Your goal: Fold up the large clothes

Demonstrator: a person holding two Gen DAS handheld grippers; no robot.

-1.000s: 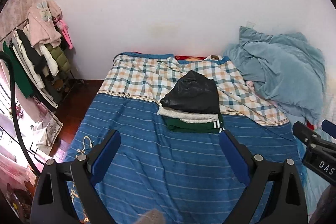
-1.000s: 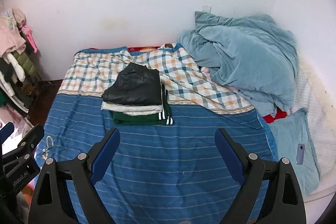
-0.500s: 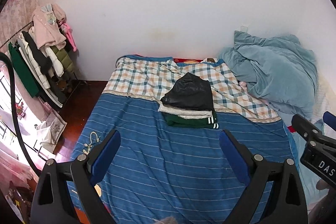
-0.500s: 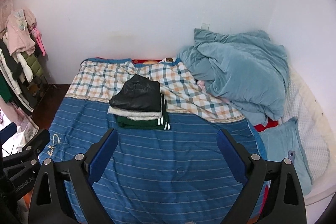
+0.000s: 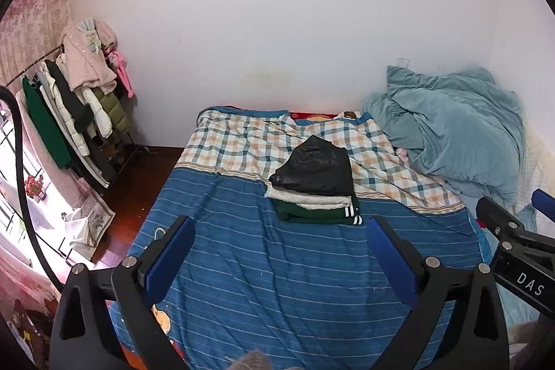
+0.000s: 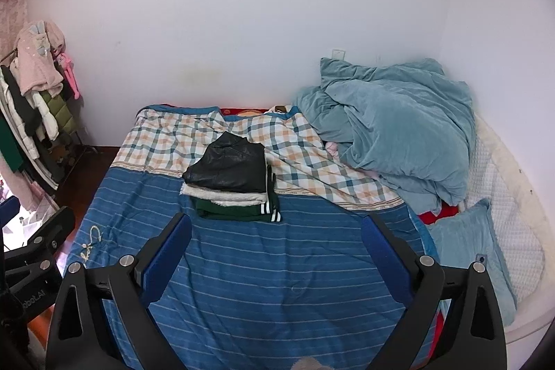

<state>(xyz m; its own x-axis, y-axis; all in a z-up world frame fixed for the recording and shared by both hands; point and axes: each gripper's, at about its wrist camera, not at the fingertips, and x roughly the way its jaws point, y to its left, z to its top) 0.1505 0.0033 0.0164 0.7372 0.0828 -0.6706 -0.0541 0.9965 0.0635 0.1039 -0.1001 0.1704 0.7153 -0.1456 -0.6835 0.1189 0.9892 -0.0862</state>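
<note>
- Three folded garments make one stack [image 5: 314, 184] at the middle of the frame in both wrist views: a black leather-looking piece [image 6: 229, 167] on top, a white fleecy layer [image 6: 222, 195] under it, and a dark green piece with white stripes [image 6: 239, 212] at the bottom.
- We see the stack lying on the bed [image 5: 277, 266], right where the blue striped cover meets the checked part, well apart from both tools.
- Our left hand-held gripper [image 5: 279, 260] fills the lower frame of its view with its blue pads spread wide and nothing between them.
- Our right hand-held gripper [image 6: 275, 257] is equally wide open and carries nothing; it also shows at the right edge of the left view.
- We judge the folding largely done: the pile looks squared and neat, and no loose garment lies on the blue cover in front of us.
- What may be left, we cannot say for sure: a rumpled teal duvet [image 6: 399, 123] sits at the right of the frame, and a rack of hanging coats [image 5: 73, 113] stands at the left, but whether either belongs to the task is not shown.
</note>
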